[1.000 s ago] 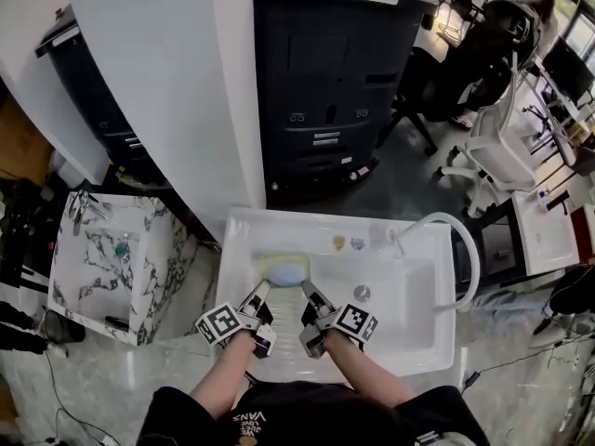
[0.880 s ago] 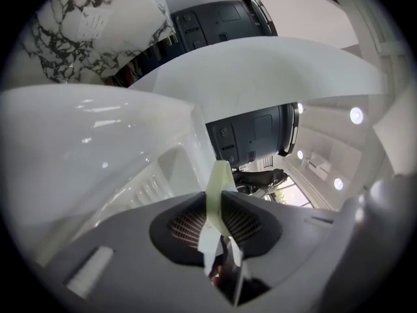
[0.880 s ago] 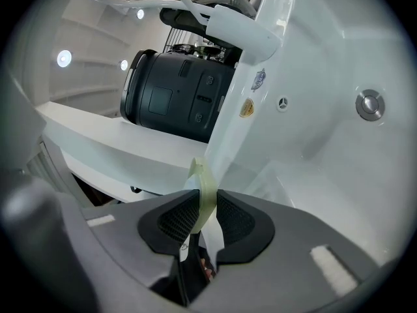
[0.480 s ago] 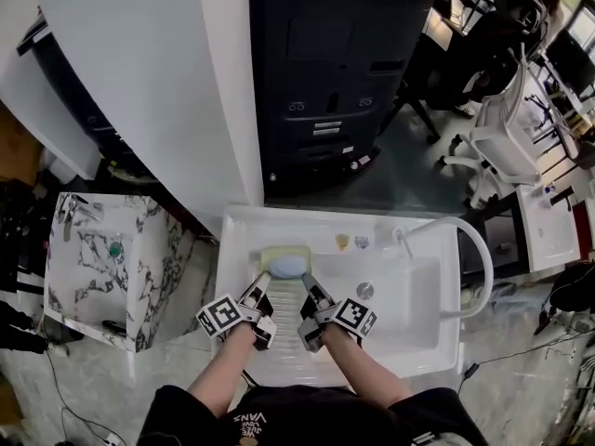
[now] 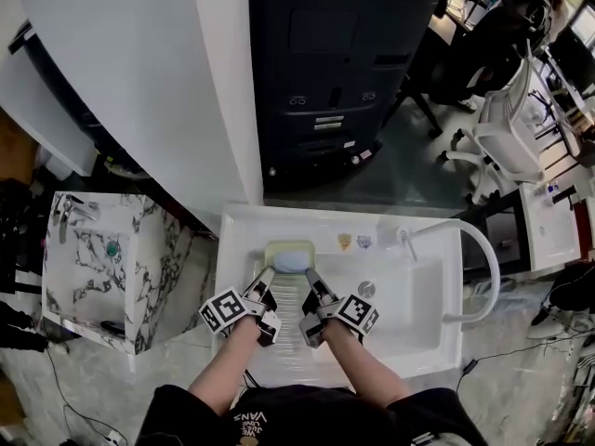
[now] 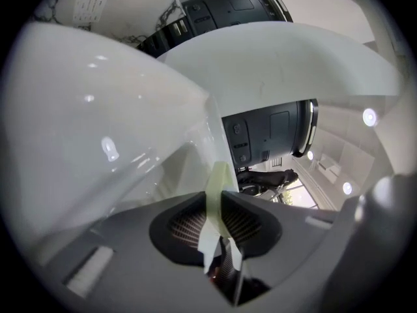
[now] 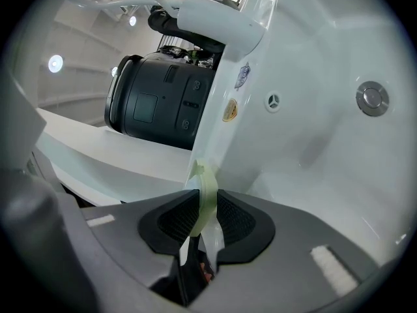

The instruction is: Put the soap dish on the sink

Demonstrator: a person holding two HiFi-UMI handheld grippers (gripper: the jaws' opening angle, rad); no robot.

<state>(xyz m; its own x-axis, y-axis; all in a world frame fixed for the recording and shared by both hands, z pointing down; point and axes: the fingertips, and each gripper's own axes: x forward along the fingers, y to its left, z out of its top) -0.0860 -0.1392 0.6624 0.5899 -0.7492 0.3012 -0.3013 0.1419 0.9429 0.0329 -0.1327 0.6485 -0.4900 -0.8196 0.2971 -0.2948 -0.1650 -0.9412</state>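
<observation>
Soap dish [image 5: 286, 247]: pale green, shallow, rounded rectangle, blue soap [image 5: 289, 263] inside, at the sink's [image 5: 437, 347] 11 o'clock corner. Judged light, stiff, slick plastic; the thin rim is the hold. Left gripper [image 5: 264, 281] and right gripper [image 5: 310, 281] are clamped on that rim at 7 and 5 o'clock.

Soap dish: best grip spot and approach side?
The soap dish: pinch the thin rim from the near side, as left hand-held gripper and right hand-held gripper do. The soap fills the middle, so a top grab looks poor.
</observation>
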